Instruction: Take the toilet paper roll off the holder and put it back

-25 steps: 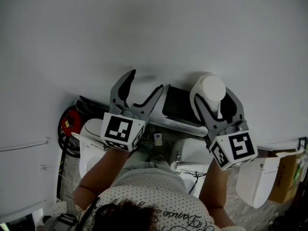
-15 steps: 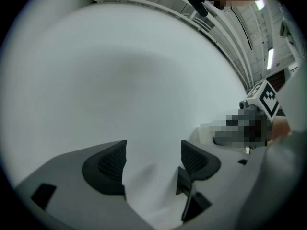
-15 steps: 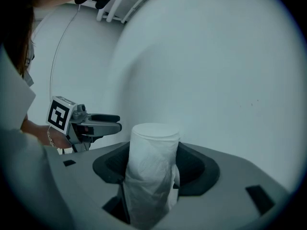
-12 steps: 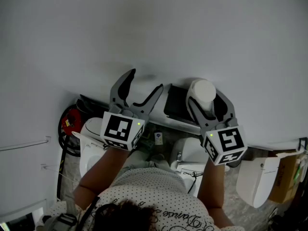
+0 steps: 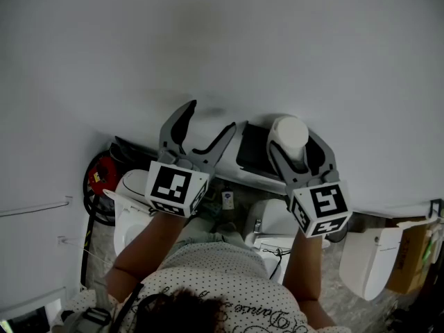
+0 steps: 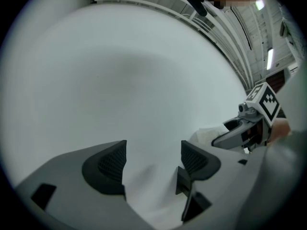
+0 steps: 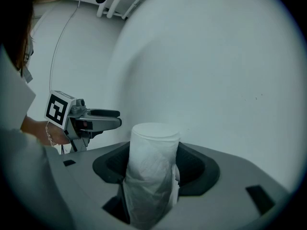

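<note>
While the left gripper (image 5: 211, 114) hangs spread and empty, the right gripper (image 7: 153, 163) pinches the roll (image 7: 152, 145).
Left jaws stand apart, facing the white wall (image 5: 208, 47) with nothing between them (only bare wall past the pads). Rightward, the black holder (image 5: 255, 150) sits on the wall; the roll stands upright just beside it, clamped between both right pads, a loose sheet hanging down.

Speckled grey floor (image 5: 361, 307) is running way down below both grippers. A white rounded fixture (image 5: 128, 217) is standing on it under the left gripper (image 5: 211, 115). A red round thing (image 5: 99, 177) is sitting further left, and a brown cardboard box (image 5: 409, 255) is sitting off right of the right gripper (image 5: 297, 144).
</note>
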Tool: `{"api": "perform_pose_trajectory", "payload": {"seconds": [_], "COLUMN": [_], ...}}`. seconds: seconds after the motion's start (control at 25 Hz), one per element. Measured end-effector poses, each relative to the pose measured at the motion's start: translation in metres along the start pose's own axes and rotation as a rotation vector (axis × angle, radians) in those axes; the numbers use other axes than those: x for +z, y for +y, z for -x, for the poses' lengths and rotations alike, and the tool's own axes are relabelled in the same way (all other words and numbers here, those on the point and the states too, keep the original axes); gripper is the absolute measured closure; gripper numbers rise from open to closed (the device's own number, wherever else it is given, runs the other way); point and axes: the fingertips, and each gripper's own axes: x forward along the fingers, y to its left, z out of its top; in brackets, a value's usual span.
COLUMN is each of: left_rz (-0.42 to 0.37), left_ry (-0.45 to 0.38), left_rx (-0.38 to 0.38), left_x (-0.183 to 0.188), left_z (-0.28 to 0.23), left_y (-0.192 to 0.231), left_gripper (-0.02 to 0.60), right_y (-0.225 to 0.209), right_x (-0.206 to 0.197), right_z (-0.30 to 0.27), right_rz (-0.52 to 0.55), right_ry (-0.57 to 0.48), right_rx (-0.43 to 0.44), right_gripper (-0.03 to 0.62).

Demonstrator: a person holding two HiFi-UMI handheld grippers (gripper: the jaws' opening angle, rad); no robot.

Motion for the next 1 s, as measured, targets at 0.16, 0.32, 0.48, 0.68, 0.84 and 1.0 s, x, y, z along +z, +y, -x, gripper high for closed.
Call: {"api": "perform_pose_trajectory", "payload": {"seconds": [0.16, 0.32, 0.48, 0.68, 0.84, 1.0], "left_rz": [0.001, 0.000, 0.004, 0.000, -0.001, -0.009], "left_ry": [-0.003, -0.004, -0.002, -0.005, -0.002, -0.008], "left_rx": [-0.005, -0.007, -0.010, -0.015, -0.021, -0.027], "left_x": [-0.0011, -0.0015, -0.0010, 0.0003, -0.0006, 0.0018], "left_z": [0.0021, 0.0015, 0.0002, 0.0002, 0.0005, -0.0002], "left_y": [-0.0015, -0.0016, -0.0030, -0.0051, -0.0069, -0.0087], "left_gripper": [0.241, 0.241, 0.241, 0.241, 0.241, 0.241], "right_y": [0.0026, 0.0028, 0.0014, 0.0007, 0.0001, -0.0030], "right_x": [-0.0018, -0.0024, -0.0047, -0.0091, -0.0095, -0.0077], "right_z": [0.0008, 0.0011, 0.0006, 0.0019, 0.0011, 0.0006], "right_rz": [0.009, 0.022, 0.044, 0.005, -0.015, -0.049], "right_ry": [-0.006, -0.014, -0.011, -0.019, -0.029, -0.050], "right_rx": [0.001, -0.002, -0.011, 0.002, 0.004, 0.002], "right_gripper": [0.309, 0.304, 0.282, 0.243, 0.223, 0.195]}}
